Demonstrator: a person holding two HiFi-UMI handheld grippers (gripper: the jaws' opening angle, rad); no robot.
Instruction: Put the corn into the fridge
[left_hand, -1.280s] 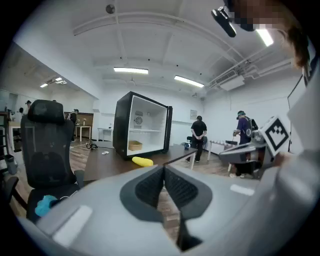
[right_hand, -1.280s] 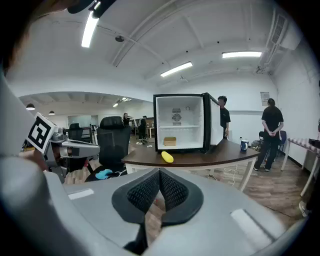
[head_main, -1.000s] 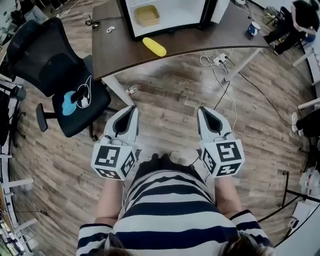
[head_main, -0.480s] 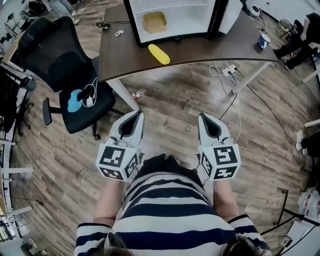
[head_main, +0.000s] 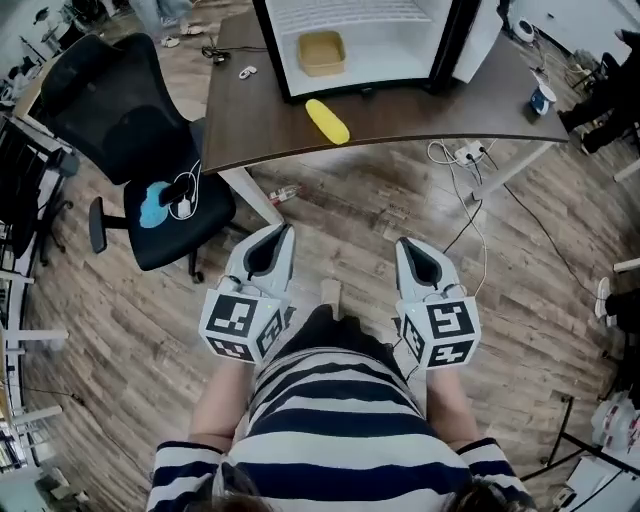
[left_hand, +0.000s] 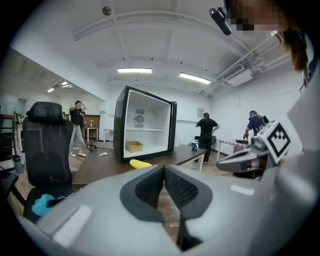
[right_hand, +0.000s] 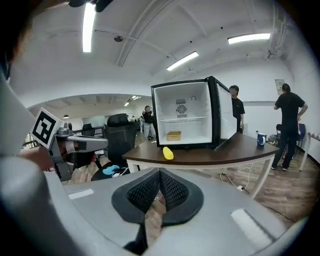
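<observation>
A yellow corn cob (head_main: 327, 120) lies on the dark brown table (head_main: 420, 112), just in front of the open mini fridge (head_main: 372, 40). The corn (left_hand: 140, 163) and fridge (left_hand: 145, 130) also show in the left gripper view, and the corn (right_hand: 167, 153) and fridge (right_hand: 192, 117) in the right gripper view. My left gripper (head_main: 283, 232) and right gripper (head_main: 407, 245) are held low over the wooden floor, well short of the table. Both are shut with nothing between the jaws.
A tan tray (head_main: 322, 52) sits inside the fridge. A black office chair (head_main: 140, 150) with a blue object on its seat stands left of the table. A mug (head_main: 541, 97) is at the table's right end. Cables (head_main: 465, 160) trail under the table. People stand in the background.
The table, corn and fridge have come nearer and lower in the head view as I step forward. Both grippers stay shut and empty.
</observation>
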